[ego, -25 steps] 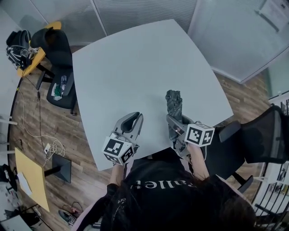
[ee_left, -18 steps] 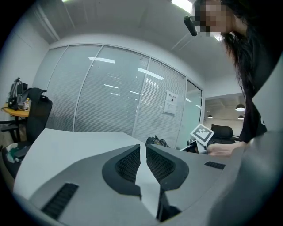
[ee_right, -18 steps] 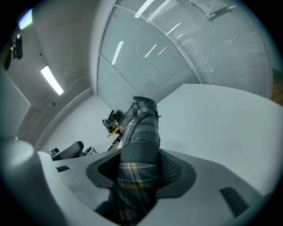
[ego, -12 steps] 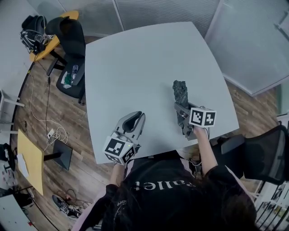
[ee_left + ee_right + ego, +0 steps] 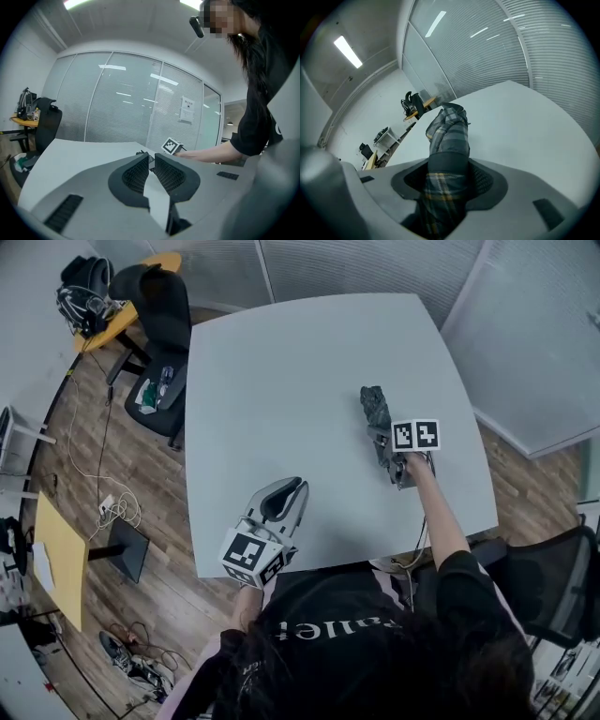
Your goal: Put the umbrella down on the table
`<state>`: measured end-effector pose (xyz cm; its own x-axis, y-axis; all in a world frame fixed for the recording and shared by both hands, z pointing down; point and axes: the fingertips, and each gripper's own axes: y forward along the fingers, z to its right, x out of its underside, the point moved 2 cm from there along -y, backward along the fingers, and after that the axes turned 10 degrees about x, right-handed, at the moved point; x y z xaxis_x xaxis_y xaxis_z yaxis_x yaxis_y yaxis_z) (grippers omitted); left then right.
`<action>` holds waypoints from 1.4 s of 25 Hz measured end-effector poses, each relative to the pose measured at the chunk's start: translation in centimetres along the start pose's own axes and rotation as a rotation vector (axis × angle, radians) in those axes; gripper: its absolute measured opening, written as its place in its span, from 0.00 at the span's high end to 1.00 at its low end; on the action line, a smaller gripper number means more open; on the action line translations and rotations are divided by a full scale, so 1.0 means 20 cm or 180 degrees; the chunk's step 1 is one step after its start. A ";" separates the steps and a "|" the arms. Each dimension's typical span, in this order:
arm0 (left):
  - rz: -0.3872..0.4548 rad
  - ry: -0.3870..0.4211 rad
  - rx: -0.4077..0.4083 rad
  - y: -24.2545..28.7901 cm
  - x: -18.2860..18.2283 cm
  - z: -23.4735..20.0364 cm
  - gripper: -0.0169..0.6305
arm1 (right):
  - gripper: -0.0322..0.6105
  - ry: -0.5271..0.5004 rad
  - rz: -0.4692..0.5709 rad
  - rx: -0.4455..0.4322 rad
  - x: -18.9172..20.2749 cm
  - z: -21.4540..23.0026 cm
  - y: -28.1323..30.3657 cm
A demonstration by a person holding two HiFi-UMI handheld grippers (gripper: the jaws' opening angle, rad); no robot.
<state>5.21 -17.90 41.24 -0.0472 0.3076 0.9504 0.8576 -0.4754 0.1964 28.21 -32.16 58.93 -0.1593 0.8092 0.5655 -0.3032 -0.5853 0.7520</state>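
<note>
A folded dark plaid umbrella (image 5: 374,406) sticks out ahead of my right gripper (image 5: 382,437), low over the right part of the pale grey table (image 5: 281,362). In the right gripper view the umbrella (image 5: 448,129) runs between the jaws of the right gripper (image 5: 449,174), which are shut on it near its handle end. Whether its far end touches the tabletop I cannot tell. My left gripper (image 5: 292,488) hovers by the table's near edge, well to the left of the umbrella. Its jaws are shut on nothing (image 5: 149,157).
A black office chair (image 5: 157,310) and a yellow side table (image 5: 122,320) with gear stand beyond the table's far left corner. Another dark chair (image 5: 553,587) is at the near right. Cables (image 5: 117,512) lie on the wood floor. Glass partitions close the far side.
My right gripper has carried the umbrella away from the person's body, farther out over the table and lower. The left gripper has stayed by the near edge.
</note>
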 end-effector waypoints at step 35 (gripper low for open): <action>-0.0015 -0.0338 -0.0380 0.06 0.03 -0.26 0.89 | 0.54 -0.0762 -0.0380 0.0387 -0.23 0.19 0.64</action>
<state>3.66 -22.55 43.29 0.0088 0.3923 0.9198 0.7903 -0.5663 0.2340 28.67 -43.55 67.34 0.1014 0.8460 0.5234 -0.1893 -0.5001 0.8450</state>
